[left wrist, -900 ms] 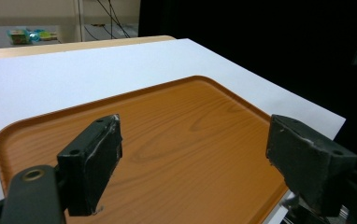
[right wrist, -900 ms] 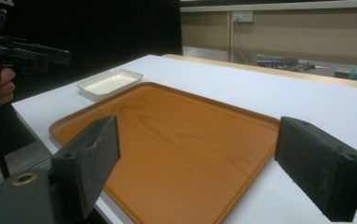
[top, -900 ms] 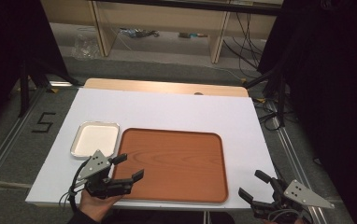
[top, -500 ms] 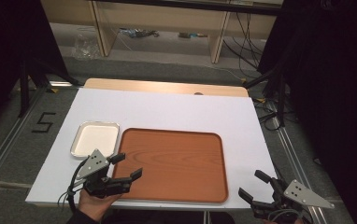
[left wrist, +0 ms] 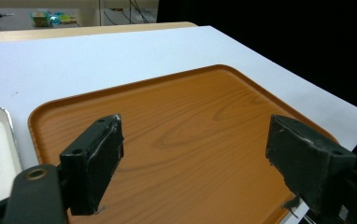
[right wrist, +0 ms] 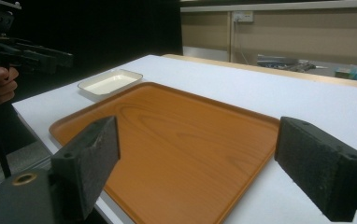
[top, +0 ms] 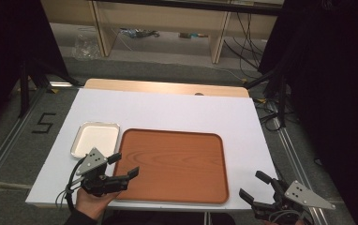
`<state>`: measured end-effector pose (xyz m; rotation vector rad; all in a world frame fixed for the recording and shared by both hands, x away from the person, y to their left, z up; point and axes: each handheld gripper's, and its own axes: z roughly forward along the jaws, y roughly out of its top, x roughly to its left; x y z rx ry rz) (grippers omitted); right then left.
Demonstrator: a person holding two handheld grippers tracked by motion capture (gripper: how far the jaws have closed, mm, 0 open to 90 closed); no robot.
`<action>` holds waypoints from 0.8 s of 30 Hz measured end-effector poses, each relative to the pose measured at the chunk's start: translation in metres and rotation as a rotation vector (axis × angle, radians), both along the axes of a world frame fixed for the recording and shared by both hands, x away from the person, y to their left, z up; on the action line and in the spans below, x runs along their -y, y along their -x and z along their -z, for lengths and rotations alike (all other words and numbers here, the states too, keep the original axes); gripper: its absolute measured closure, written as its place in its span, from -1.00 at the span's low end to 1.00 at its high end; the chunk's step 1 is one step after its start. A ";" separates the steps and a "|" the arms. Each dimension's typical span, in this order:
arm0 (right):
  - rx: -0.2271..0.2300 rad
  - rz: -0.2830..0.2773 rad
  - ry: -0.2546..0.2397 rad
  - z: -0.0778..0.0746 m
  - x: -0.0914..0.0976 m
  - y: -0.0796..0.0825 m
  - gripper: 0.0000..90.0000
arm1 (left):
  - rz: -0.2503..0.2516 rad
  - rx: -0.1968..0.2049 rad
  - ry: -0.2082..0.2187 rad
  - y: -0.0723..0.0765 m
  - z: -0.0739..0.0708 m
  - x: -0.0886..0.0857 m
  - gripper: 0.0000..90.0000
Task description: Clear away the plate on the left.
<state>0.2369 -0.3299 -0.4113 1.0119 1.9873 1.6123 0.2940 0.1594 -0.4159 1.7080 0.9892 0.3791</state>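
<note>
You see the white-topped counter (top: 167, 112) evenly and brightly lit while its surroundings fall dark; the glossy orange-brown wooden tray (top: 172, 164) carries soft sheen, and your close black foam-padded fingers (left wrist: 95, 163) look slightly blurred.

We are in a lab: black curtains (top: 13, 56), loose cables (top: 249, 35), floor rails (top: 8, 140), a white worktop (top: 167, 112).

My high view looks forward and down on the desk (top: 167, 110) from above its near edge; the left gripper view sits low and close over the wooden tray (left wrist: 190, 135), facing across it; the right gripper view faces that same tray (right wrist: 176, 135) from its near right corner.
</note>
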 end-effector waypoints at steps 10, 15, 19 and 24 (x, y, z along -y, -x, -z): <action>0.027 0.007 0.024 0.000 0.002 -0.001 -0.66 | -0.036 -0.052 -0.034 -0.010 0.004 -0.012 -0.54; 0.025 0.006 0.026 -0.001 0.002 -0.001 -0.66 | -0.060 -0.064 -0.047 -0.014 0.005 -0.019 -0.49; 0.025 0.006 0.024 0.000 0.002 -0.001 -0.66 | -0.076 -0.080 -0.060 -0.017 0.006 -0.024 -0.45; 0.026 0.005 0.025 -0.001 0.002 -0.001 -0.66 | -0.108 -0.083 -0.088 -0.022 0.007 -0.031 -0.42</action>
